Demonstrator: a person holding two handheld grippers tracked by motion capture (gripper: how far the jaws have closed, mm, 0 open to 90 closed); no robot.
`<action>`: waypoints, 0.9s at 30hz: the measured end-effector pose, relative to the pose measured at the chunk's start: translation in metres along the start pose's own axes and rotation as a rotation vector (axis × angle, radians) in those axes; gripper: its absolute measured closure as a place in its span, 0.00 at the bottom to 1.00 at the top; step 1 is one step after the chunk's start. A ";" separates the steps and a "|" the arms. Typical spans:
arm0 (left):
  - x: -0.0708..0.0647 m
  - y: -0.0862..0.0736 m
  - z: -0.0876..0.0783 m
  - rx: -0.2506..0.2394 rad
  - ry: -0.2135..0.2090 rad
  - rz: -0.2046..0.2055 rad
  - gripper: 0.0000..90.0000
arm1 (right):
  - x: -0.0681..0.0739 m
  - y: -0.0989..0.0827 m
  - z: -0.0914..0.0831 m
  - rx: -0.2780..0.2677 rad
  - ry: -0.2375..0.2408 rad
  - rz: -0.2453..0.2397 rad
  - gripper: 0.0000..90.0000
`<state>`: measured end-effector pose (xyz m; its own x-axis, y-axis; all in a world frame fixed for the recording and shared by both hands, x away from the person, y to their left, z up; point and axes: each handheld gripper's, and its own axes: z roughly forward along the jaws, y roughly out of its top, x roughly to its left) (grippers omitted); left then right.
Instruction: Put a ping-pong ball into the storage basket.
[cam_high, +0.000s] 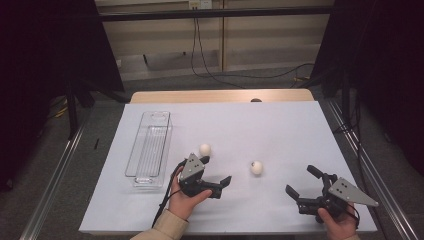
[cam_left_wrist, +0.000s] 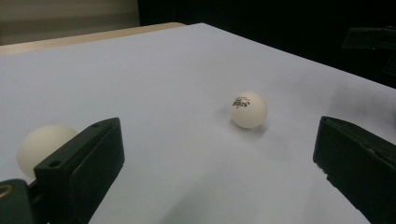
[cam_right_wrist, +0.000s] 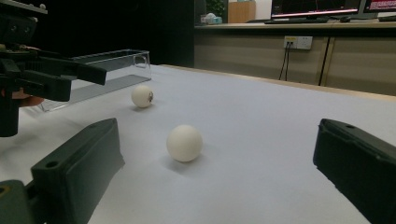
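Left tongs (cam_high: 216, 171) wide, empty. Right tongs (cam_high: 303, 181) wide, empty. Printed ball (cam_high: 257, 167) lay on white sheet (cam_high: 280, 130) between both tongs, ahead of left jaws, left nearer. Second ball (cam_high: 205, 149) just beside left tongs' far jaw. Clear bin (cam_high: 150, 148) beyond.

Two cream-white balls (cam_high: 205, 149) (cam_high: 257, 167), one with dark print, on a white worktop (cam_high: 280, 130); clear bin (cam_high: 150, 150); black fingers (cam_left_wrist: 79, 168).
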<state>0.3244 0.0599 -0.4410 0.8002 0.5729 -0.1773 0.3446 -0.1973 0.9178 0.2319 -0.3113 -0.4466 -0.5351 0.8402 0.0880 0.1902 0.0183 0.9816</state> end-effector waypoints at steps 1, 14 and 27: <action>0.000 0.000 0.000 0.000 -0.001 0.004 0.02 | 0.000 0.000 0.000 0.000 0.001 0.000 0.01; -0.002 0.002 0.009 0.011 -0.006 0.001 0.02 | 0.000 0.000 0.000 -0.003 0.001 -0.003 0.01; -0.003 0.002 0.016 0.029 -0.011 0.001 0.02 | 0.001 0.001 0.000 -0.005 0.002 -0.004 0.01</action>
<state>0.3303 0.0448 -0.4441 0.8059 0.5641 -0.1800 0.3575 -0.2211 0.9074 0.2318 -0.3103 -0.4459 -0.5376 0.8390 0.0845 0.1836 0.0187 0.9828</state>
